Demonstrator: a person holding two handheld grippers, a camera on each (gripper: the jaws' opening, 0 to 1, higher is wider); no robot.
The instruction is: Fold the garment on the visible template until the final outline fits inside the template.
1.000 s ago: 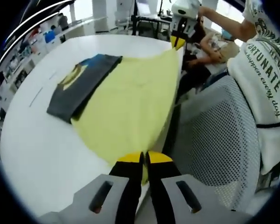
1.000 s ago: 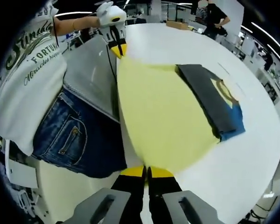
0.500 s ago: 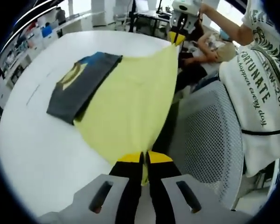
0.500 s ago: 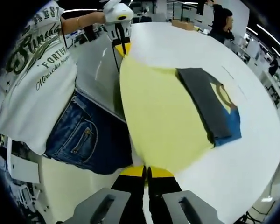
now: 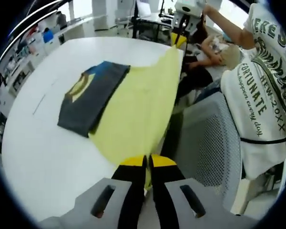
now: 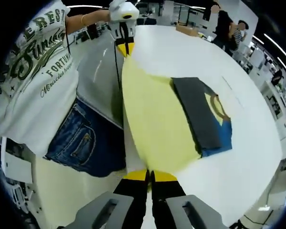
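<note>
In the left gripper view, the left gripper (image 5: 147, 164) has its yellow-tipped jaws pressed together on a corner of the yellow sheet (image 5: 133, 114), with only a thin dark slit between them and the sheet's edge pinched in that slit. The sheet stretches taut away from the jaws, along the edge of the white table (image 5: 47, 143), to its far corner, where the right gripper (image 5: 180, 39) clamps it with jaws likewise closed. The pulled edge of the sheet lies at or just past the table's edge, beside a grey mesh chair (image 5: 207, 143); the rest of the sheet lies flat on the table.

In the right gripper view, the right gripper (image 6: 148, 177) is closed on its own corner of the yellow sheet (image 6: 152, 124), and the left gripper (image 6: 123, 47) appears at the far end of the same edge, jaws shut on the other corner.

The folded garment (image 5: 93, 95), dark grey with a blue end and a yellow ring print, lies on the side of the sheet away from the person, partly on the sheet and partly on the bare table. In the right gripper view the garment (image 6: 202, 119) sits the same way, towards the middle of the table (image 6: 248, 157).

A person (image 6: 43, 81) in a white printed T-shirt and denim shorts stands at the table's edge, holding both tools.
</note>
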